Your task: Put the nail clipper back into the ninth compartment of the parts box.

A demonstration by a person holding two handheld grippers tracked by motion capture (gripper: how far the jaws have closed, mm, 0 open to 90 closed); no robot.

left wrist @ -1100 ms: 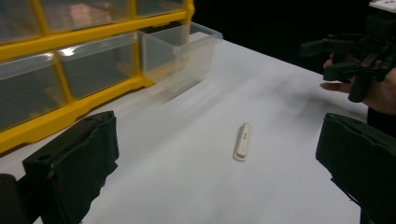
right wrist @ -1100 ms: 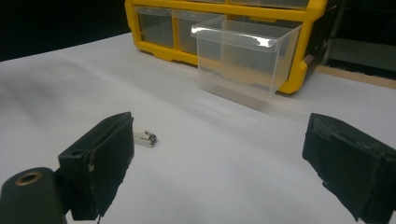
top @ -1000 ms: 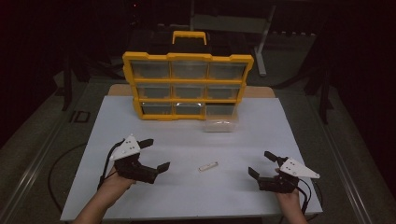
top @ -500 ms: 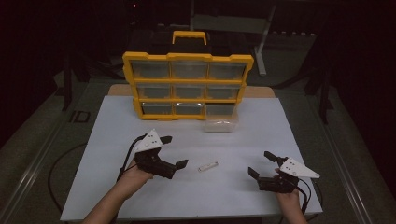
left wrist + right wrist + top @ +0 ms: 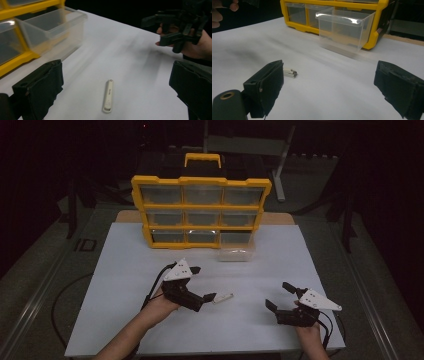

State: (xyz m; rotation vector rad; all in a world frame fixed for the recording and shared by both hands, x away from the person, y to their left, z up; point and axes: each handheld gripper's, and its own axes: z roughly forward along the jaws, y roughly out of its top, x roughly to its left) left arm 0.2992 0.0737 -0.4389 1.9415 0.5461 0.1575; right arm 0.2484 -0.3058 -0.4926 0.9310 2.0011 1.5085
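A small flat white stick [image 5: 222, 297] lies on the white table, seen close up as the white stick [image 5: 108, 96] in the left gripper view. My left gripper [image 5: 202, 283] stands open just left of it, its near fingertip almost at the stick's end, and the stick lies on the table between the wide-apart jaws of that gripper [image 5: 117, 75]. My right gripper [image 5: 279, 295] rests open at the front right with nothing in it. From the right gripper [image 5: 329, 75] the stick's end [image 5: 290, 72] shows beyond the left jaw.
A yellow drawer organizer [image 5: 201, 212] stands upright at the back of the white table [image 5: 125, 270]. One clear plastic drawer [image 5: 237, 251] sits pulled out on the table at its lower right, also seen as the clear drawer [image 5: 344, 27]. The right hand's gripper [image 5: 180, 27] shows farther off.
My left gripper has moved right and forward from the table's left side up to the white stick. The right gripper has stayed still.
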